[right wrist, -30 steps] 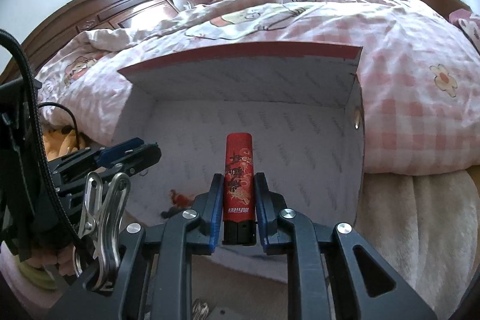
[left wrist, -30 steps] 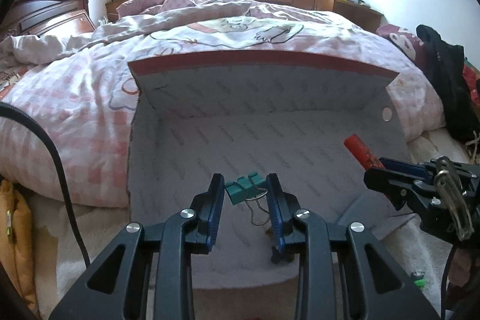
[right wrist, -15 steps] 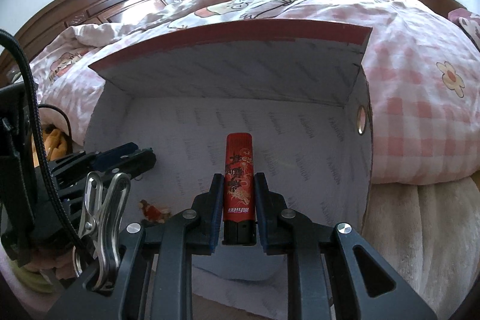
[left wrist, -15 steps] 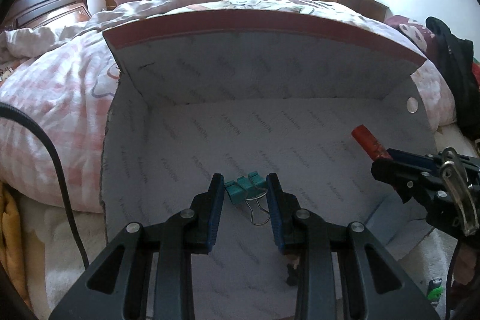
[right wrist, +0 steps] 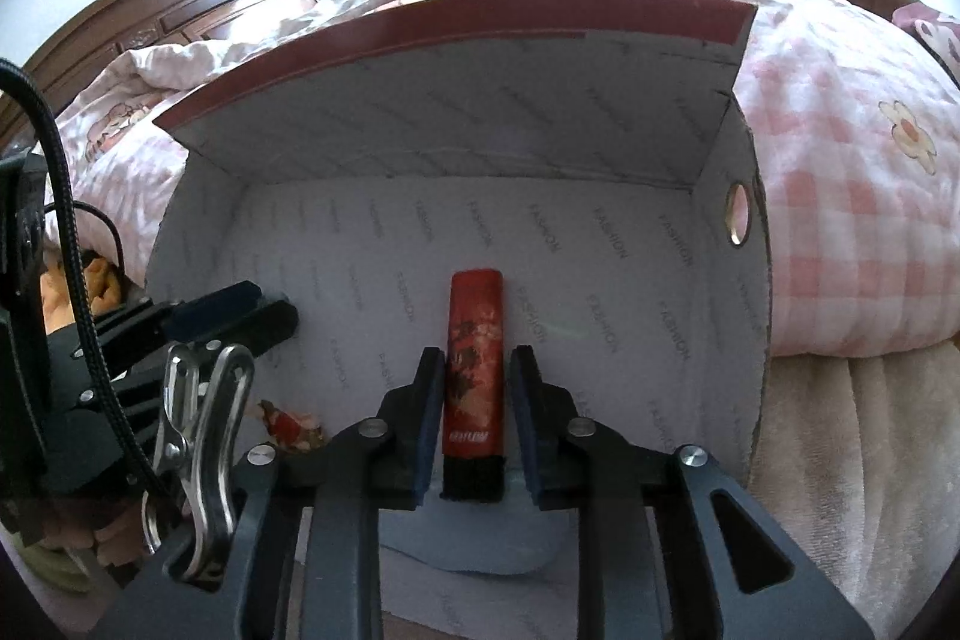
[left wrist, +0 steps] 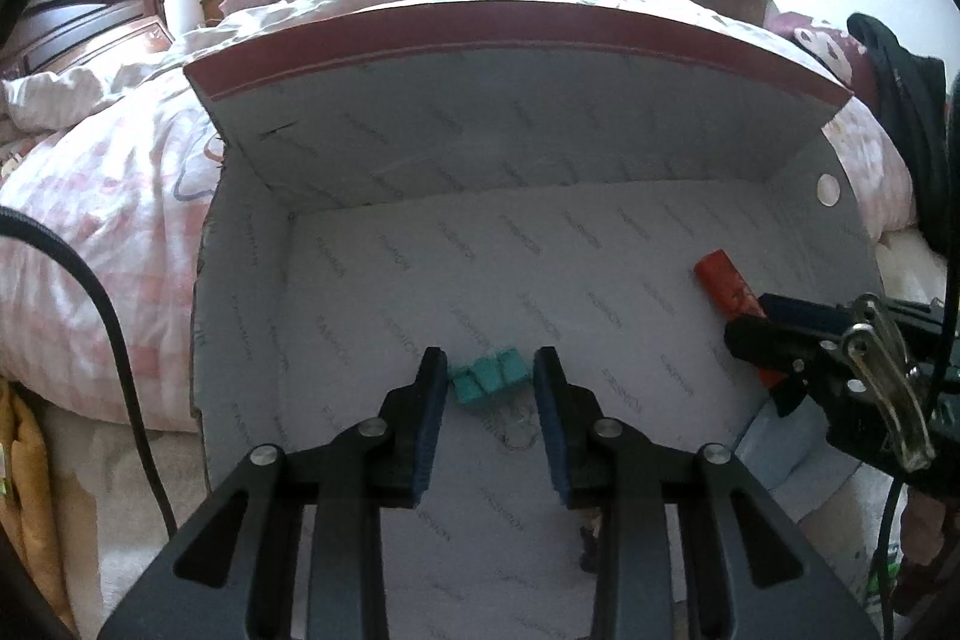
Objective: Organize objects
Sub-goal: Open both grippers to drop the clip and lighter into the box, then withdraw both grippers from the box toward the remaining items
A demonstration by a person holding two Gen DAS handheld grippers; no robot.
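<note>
The cardboard box [left wrist: 540, 148] is matt grey paperboard inside, printed all over with faint lettering, with a dull red band along the flap edge. The teal binder clip [left wrist: 487, 381] looks like painted metal with thin shiny wire handles. The red lighter [right wrist: 474, 370] is glossy plastic with a printed wrap and a black base. Both claws, left claw [left wrist: 487, 418] and right claw [right wrist: 474, 424], are matt black plastic with blue rubbery pads and small bright metal screws. The bedspread [right wrist: 840, 220] is soft checked cloth, and the headboard [right wrist: 180, 4] is polished dark wood.
</note>
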